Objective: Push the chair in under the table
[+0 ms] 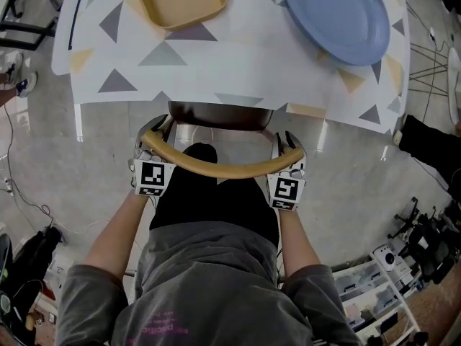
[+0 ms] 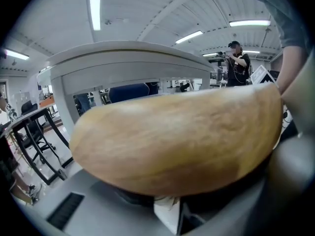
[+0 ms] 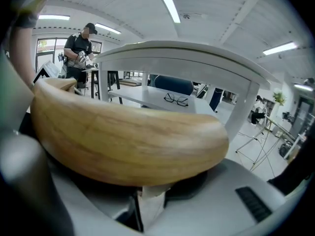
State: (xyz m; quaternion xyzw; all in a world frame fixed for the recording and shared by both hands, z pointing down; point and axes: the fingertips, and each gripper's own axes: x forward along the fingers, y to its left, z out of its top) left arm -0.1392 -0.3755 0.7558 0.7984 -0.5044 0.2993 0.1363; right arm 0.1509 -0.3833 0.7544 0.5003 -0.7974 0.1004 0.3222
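Wooden top rail of the chair runs from one tool to the other. The left tool clamps its left end and the right tool its right end, jaws narrowly parted around the wood. The chair's dark seat sits partly under the patterned counter, just ahead of both tools.

I'm looking into a research lab: an open hall rigged for recording work, not a home. Long strip lights cross a ribbed industrial ceiling. The floor is bare and polished, with loose cables at nine o'clock. At four o'clock stand a white rack and black gear — and past the bench, at ten o'clock in the right gripper view, a person handles a device near black-framed desks.
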